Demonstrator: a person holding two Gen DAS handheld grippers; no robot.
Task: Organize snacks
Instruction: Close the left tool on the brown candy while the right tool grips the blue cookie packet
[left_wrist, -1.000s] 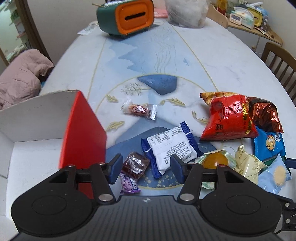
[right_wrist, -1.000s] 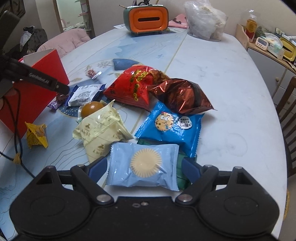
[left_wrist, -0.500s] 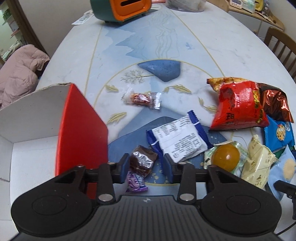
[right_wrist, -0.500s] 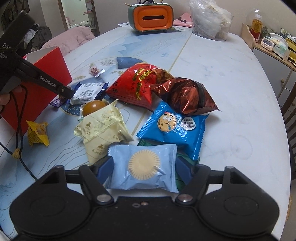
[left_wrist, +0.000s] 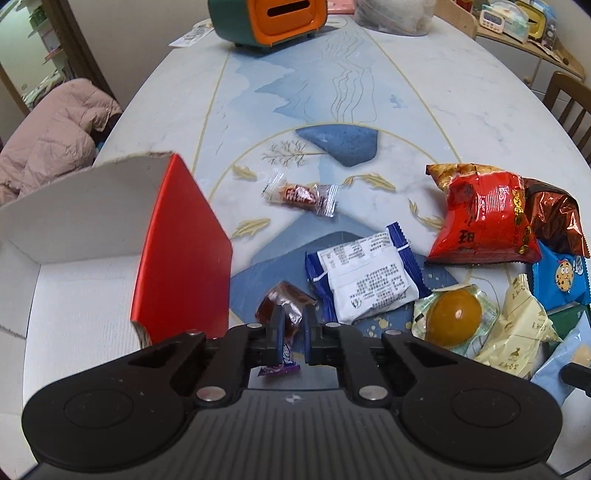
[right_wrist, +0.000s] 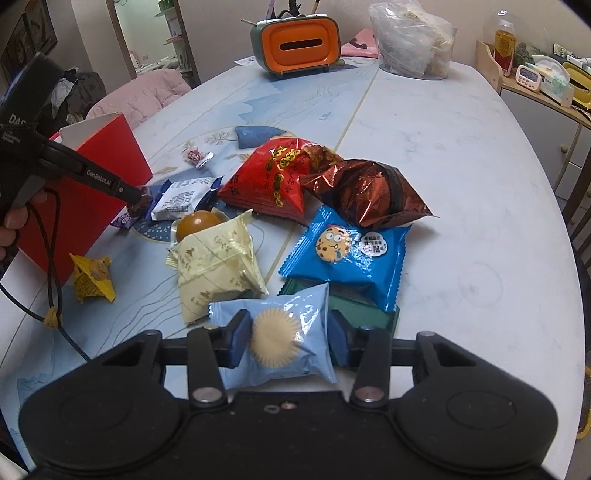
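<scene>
My left gripper (left_wrist: 293, 328) is shut on a small brown candy (left_wrist: 282, 306) beside an open red box (left_wrist: 177, 258) with a white inside. A purple candy (left_wrist: 282, 356) lies under the fingers. My right gripper (right_wrist: 288, 338) is shut on a light blue cake packet (right_wrist: 280, 332). In the right wrist view the left gripper (right_wrist: 135, 195) holds the brown candy next to the red box (right_wrist: 92, 184). Several snacks lie between: a white-and-blue packet (left_wrist: 365, 280), a red bag (right_wrist: 273, 181), a brown foil bag (right_wrist: 365, 192), a blue cookie packet (right_wrist: 351, 254), a cream packet (right_wrist: 218, 266).
An orange tissue box (right_wrist: 297, 42) and a clear plastic bag (right_wrist: 413, 40) stand at the table's far end. A wrapped candy (left_wrist: 301, 194) lies mid-table, a yellow wrapper (right_wrist: 90, 278) by the box. A green packet (right_wrist: 362, 310) lies under the cookie packet. Chairs stand at right (left_wrist: 570, 107).
My left gripper closed from open onto the brown candy. My right gripper closed from open onto the light blue packet.
</scene>
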